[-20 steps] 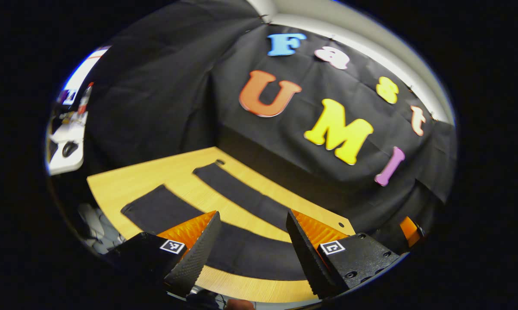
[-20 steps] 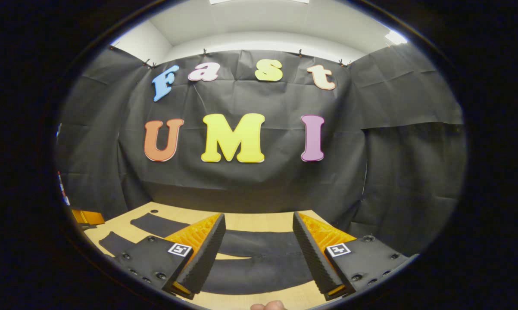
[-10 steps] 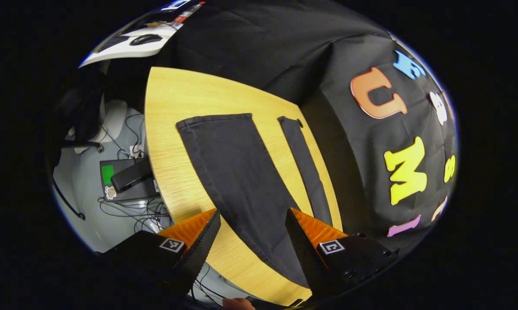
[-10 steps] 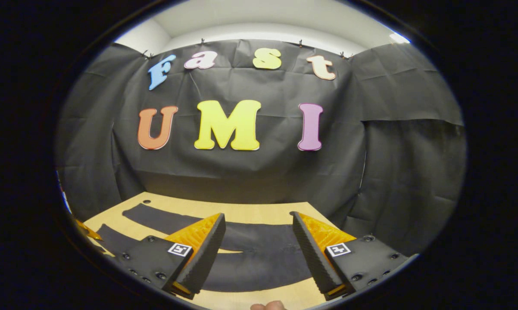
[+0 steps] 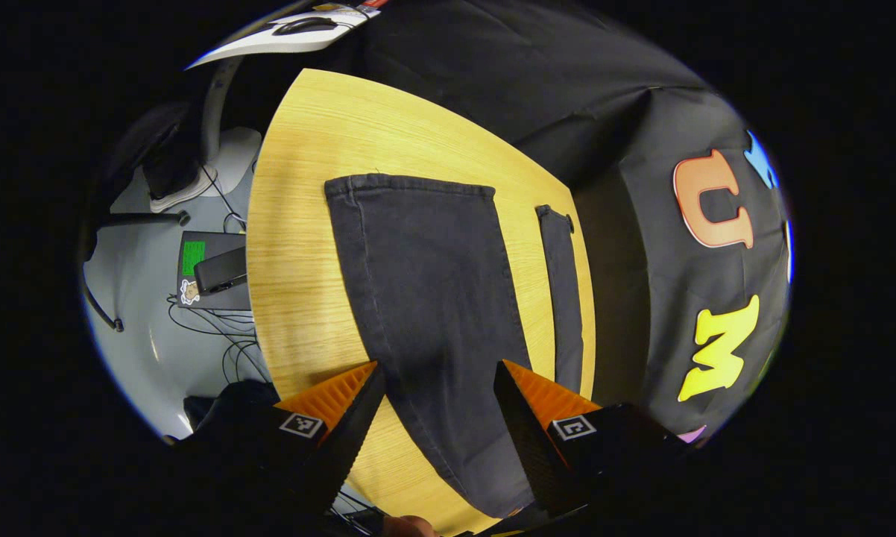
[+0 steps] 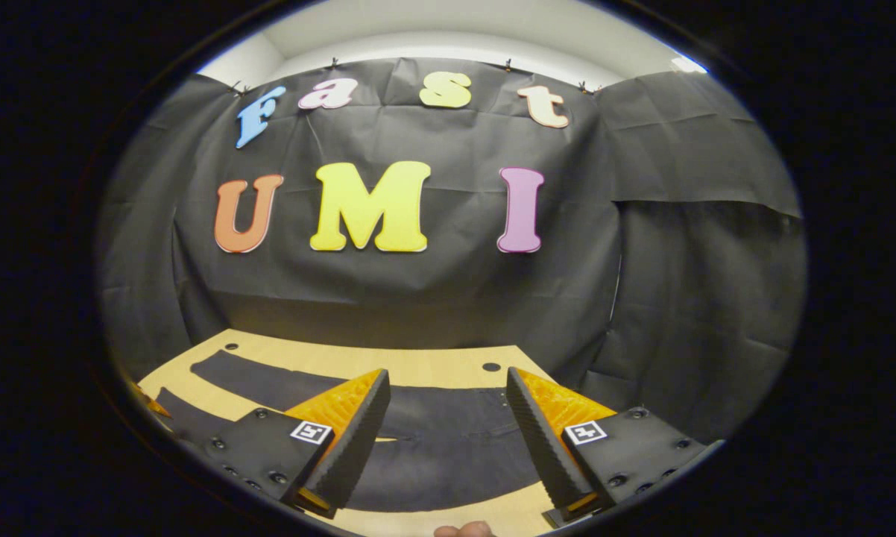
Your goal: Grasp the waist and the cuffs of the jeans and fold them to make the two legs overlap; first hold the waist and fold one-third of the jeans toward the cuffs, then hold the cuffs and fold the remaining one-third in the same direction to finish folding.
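Jeans (image 5: 433, 298) lie flat on the wooden table (image 5: 299, 246), legs apart; left gripper (image 5: 437, 418) and right gripper (image 6: 448, 440) hover above, jaws spread.

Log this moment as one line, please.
stage: pre-grasp | jeans: flat, legs apart on table | left hand-held gripper: open above leg | right hand-held gripper: open, holding nothing

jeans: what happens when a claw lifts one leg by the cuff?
Probably floppy: the jeans lie flat on the table, so a lifted cuff likely drapes and trails. Thick hems suggest some weight. Unlikely to slide much on the wood.
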`<act>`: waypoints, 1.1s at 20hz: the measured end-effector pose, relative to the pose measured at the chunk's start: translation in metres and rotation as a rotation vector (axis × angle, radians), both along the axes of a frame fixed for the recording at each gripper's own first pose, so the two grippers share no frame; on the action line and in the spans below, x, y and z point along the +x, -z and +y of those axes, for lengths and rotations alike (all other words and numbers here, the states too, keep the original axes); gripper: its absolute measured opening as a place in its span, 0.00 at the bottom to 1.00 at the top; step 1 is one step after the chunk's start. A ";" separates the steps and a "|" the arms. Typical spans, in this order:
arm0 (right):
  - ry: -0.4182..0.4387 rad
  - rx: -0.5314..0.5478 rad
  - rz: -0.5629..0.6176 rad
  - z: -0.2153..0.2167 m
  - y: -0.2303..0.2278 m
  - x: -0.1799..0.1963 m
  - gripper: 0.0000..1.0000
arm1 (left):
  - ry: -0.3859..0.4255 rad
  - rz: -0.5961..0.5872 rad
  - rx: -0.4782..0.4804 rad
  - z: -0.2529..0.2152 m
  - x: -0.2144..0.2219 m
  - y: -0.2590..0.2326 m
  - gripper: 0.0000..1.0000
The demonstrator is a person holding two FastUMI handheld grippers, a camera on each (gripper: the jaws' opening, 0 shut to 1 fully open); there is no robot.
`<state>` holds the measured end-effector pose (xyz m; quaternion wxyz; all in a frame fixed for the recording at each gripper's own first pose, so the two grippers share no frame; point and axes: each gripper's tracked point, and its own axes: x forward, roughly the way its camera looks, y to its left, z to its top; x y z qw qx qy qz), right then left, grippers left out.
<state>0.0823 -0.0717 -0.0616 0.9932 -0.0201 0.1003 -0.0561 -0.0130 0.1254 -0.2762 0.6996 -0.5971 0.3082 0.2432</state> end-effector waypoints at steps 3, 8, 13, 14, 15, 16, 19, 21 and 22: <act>0.020 -0.001 0.020 -0.011 0.007 0.007 0.97 | -0.031 -0.012 -0.016 0.004 0.018 0.004 0.94; 0.047 -0.012 0.035 -0.026 0.011 0.020 0.97 | -0.034 -0.052 0.014 0.011 0.049 0.007 0.94; 0.069 -0.019 0.076 -0.043 0.024 0.028 0.97 | -0.073 -0.122 -0.068 0.013 0.070 0.017 0.67; 0.079 -0.015 0.090 -0.048 0.027 0.028 0.97 | -0.078 -0.122 -0.087 0.014 0.071 0.020 0.50; 0.091 -0.010 0.100 -0.053 0.030 0.029 0.97 | -0.080 -0.115 -0.105 0.014 0.070 0.027 0.49; 0.103 -0.008 0.107 -0.058 0.032 0.030 0.97 | -0.082 -0.113 -0.117 0.014 0.069 0.029 0.32; 0.116 -0.005 0.136 -0.068 0.041 0.033 0.97 | -0.085 -0.136 -0.123 0.016 0.073 0.027 0.09; 0.117 0.027 0.167 -0.071 0.052 0.035 0.97 | -0.063 -0.135 -0.120 0.014 0.076 0.028 0.04; 0.116 0.062 0.195 -0.073 0.063 0.035 0.97 | -0.057 -0.136 -0.124 0.014 0.076 0.027 0.03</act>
